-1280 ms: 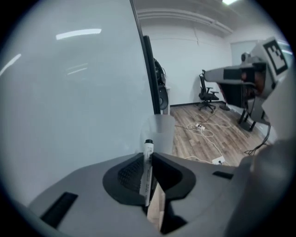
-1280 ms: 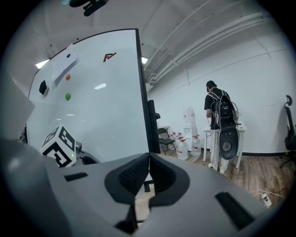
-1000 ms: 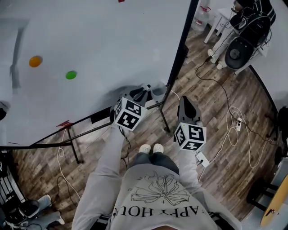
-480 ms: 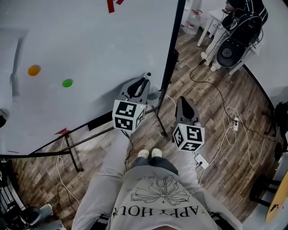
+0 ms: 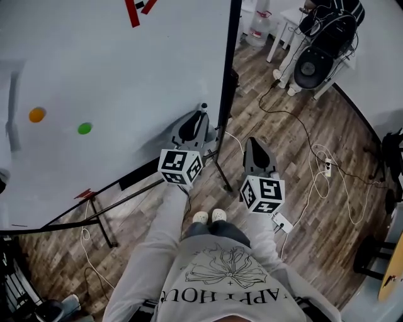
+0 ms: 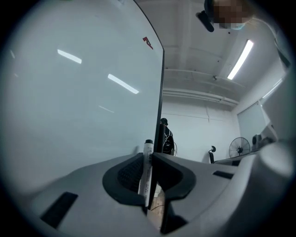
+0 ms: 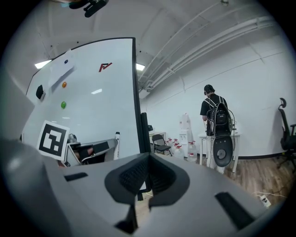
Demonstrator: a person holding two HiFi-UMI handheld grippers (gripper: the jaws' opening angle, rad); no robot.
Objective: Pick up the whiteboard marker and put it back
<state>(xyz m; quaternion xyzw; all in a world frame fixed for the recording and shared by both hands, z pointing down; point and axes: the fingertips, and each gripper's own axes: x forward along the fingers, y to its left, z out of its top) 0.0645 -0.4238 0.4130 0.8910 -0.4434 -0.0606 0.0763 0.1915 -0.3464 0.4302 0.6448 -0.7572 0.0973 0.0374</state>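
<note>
Since a second ago the left gripper (image 5: 201, 121) has lifted and rolled in front of the whiteboard (image 5: 113, 69), so its marker cube (image 5: 181, 166) now shows a different face. The dark cap of the whiteboard marker (image 5: 203, 107) now pokes out past the jaws. The right gripper (image 5: 253, 143) has hardly shifted and sits right of centre in the head view, over the wooden floor (image 5: 296, 157).

In the left gripper view, the left gripper (image 6: 149, 158) has its jaws narrowed onto the whiteboard marker (image 6: 148, 155). The pale barrel is pinched between the two dark pads and stands nearly upright in the lower middle of the frame, its black cap on top. Just behind the cap runs the whiteboard's dark right edge (image 6: 162, 92), and the board's glossy surface (image 6: 69, 92) fills the left half of the picture.

In the right gripper view, the right gripper (image 7: 148, 162) has its jaws closed together with nothing between them. To their left in that frame are the left gripper's cube (image 7: 52, 140) and the whiteboard marker (image 7: 117, 144), which stands up beside the whiteboard (image 7: 92, 106).

On the board in the head view an orange magnet (image 5: 36, 114) and a green magnet (image 5: 84, 128) sit at the left, well apart from the marker. A red mark (image 5: 134, 9) lies at the top edge. A black stand frame (image 5: 94, 210) runs under the board at lower left. At the upper right a person with a backpack (image 7: 215, 113) stands by a small white table, well away from both grippers, with a fan (image 5: 308, 66) next to them.
</note>
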